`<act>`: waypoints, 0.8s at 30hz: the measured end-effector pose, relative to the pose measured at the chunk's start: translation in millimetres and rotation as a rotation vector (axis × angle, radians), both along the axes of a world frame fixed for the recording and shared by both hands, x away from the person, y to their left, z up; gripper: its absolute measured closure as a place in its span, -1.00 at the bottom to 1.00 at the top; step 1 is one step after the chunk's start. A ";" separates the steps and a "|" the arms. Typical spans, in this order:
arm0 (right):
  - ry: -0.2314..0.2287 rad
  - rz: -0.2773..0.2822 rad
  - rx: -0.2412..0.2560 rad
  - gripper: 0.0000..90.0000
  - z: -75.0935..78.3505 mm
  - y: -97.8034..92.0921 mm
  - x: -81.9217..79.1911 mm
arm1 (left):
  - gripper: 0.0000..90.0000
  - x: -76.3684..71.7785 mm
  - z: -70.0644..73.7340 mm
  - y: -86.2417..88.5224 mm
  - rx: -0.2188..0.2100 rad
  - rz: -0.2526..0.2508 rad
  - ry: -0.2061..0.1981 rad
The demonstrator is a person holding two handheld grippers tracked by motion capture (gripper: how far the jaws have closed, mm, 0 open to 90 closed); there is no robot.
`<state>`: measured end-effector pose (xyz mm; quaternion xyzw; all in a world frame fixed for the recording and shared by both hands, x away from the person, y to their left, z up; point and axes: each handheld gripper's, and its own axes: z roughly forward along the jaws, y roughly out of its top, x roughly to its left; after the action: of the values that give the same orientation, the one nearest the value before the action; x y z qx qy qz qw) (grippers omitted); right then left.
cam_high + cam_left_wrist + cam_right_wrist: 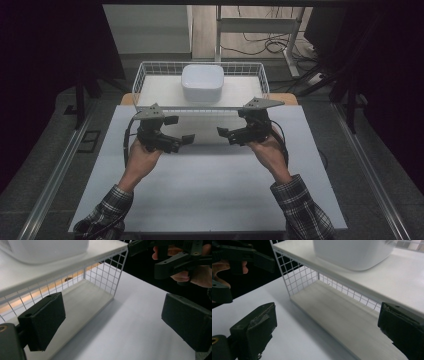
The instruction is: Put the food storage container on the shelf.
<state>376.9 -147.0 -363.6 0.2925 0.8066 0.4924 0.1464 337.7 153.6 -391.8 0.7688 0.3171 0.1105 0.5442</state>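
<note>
L gripper [184, 135] just in front of the wire rack [145, 75], left of its middle, fingers [42, 322] wide, empty. White tub [202, 82] sits on rack's top shelf, centre. R gripper [225, 136] in front of rack, right of middle, fingers [255, 327] wide, empty. Both over white table [210, 195].

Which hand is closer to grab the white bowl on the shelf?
Neither, really. The white bowl sits mid-shelf on the wire rack, and the left tongs and right tongs hover open about equally far in front of it. Maybe both together would work best.
</note>
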 end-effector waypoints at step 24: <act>0.009 0.018 -0.045 -0.99 -54.7 -7.4 -27.5 | -0.90 -22.3 -60.5 0.0 0.042 0.010 0.051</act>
<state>349.3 -154.4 -418.3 0.2840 0.8206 0.4743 0.1450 315.4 153.7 -452.3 0.7811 0.3324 0.1002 0.5190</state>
